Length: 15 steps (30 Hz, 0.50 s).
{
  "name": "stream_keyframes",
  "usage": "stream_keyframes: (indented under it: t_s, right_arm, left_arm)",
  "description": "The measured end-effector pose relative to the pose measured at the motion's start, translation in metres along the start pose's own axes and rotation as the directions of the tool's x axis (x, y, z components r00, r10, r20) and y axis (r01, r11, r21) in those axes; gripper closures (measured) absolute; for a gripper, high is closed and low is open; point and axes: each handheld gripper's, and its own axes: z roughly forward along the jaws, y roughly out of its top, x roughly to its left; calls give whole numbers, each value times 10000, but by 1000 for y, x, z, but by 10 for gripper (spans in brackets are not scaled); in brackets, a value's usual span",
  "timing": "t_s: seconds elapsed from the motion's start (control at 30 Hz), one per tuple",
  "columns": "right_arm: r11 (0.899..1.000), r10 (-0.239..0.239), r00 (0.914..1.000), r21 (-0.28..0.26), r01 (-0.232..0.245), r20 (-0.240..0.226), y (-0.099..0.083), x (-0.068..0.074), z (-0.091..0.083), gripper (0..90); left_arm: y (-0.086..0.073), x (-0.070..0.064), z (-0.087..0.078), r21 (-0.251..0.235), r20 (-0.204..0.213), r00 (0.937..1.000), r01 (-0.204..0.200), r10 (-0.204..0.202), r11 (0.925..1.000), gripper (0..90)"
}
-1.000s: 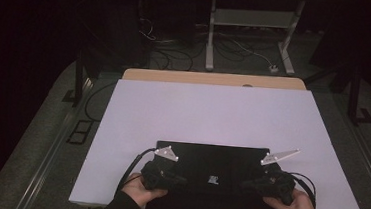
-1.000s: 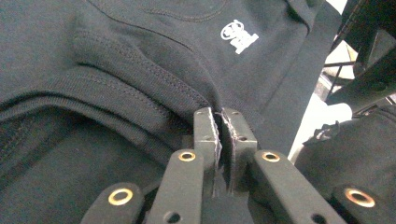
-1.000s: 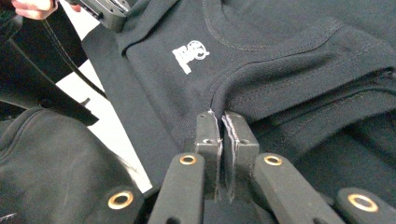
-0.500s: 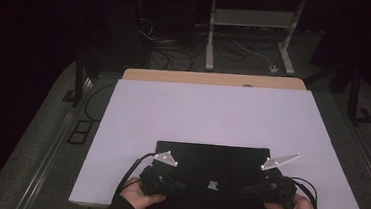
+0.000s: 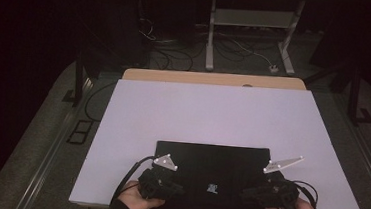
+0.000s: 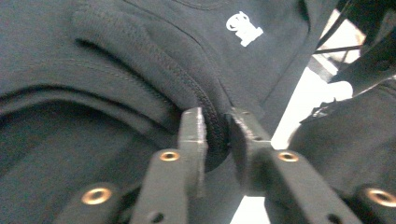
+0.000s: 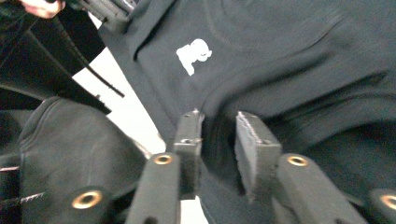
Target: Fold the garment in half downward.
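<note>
Across the lower centre of the high view, the white bench [image 5: 212, 116] carries a folded black sweatshirt [image 5: 212, 162] at its near edge. I judge it soft, light and limp, best taken by thick seams. Left gripper [image 6: 215, 128] and right gripper [image 7: 218, 128] each pinch a fabric fold; nothing obstructs.

- Black garment [image 6: 140, 60]: matt knit cloth, ribbed seam, flat white printed logo [image 6: 243, 28].
- Table [image 5: 213, 111]: smooth matt white top, pale wood edge at its upper side.
- Left gripper [image 6: 215, 133]: matt black, brass-coloured rivets.
</note>
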Motion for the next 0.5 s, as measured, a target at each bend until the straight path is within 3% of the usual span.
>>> stream_keyframes:
  t_s: [0.1, 0.13, 0.23, 0.5]
  right_arm:
    - [9993, -180, 9997, -312, 185, 151, 0, 4, -5, 602]
    - [9988, -272, 9994, -407, 280, 204, 0, 5, -6, 582]
    - [9978, -375, 9987, -535, 393, 356, 0, 7, -10, 528]
    - [9920, -928, 9913, -774, 1002, 938, 4, 12, -20, 358]
  left_arm:
    - [-1, -2, -3, -25, -264, 9991, -319, 319, 9995, 613]
    - [-1, -2, -4, -55, -179, 9991, -396, 395, 9992, 587]
    - [-1, -3, -6, -173, -335, 9987, -401, 395, 9990, 500]
    - [0, 1, -15, -645, 50, 9988, -473, 477, 9968, 344]
